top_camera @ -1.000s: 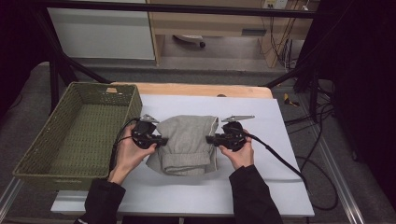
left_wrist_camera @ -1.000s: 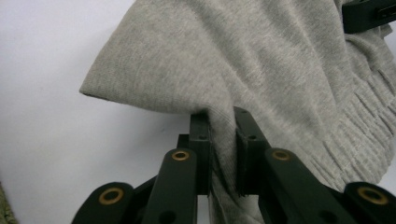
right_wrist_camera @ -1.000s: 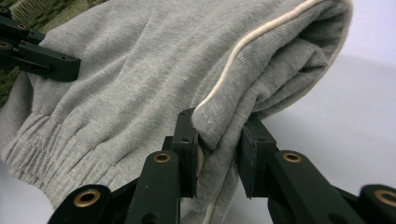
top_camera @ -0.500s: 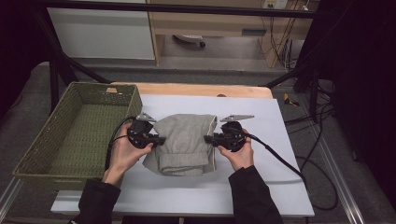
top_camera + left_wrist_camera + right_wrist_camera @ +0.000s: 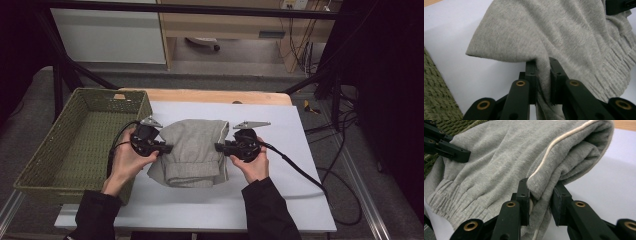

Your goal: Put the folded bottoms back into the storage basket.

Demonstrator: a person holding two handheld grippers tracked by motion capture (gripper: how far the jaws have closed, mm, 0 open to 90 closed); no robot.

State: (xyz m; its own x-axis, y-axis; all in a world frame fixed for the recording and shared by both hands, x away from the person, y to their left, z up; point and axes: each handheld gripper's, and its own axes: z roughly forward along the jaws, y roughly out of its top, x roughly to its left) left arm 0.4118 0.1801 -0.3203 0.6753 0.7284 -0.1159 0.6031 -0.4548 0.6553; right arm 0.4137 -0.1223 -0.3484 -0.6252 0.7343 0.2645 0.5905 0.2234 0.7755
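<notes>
Table evenly lit, surroundings dark; close views slightly soft, no glare.

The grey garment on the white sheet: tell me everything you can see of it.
The grey garment is a folded bundle of soft knit, sweatshirt-like fabric. A ribbed, gathered band runs along its near edge, and a pale piped seam runs along its fold on the right. It lies mid-table on the white sheet, right of the green basket. The left gripper is clamped on its left edge and the right gripper on its right edge, with cloth pinched between each pair of jaws.
</notes>
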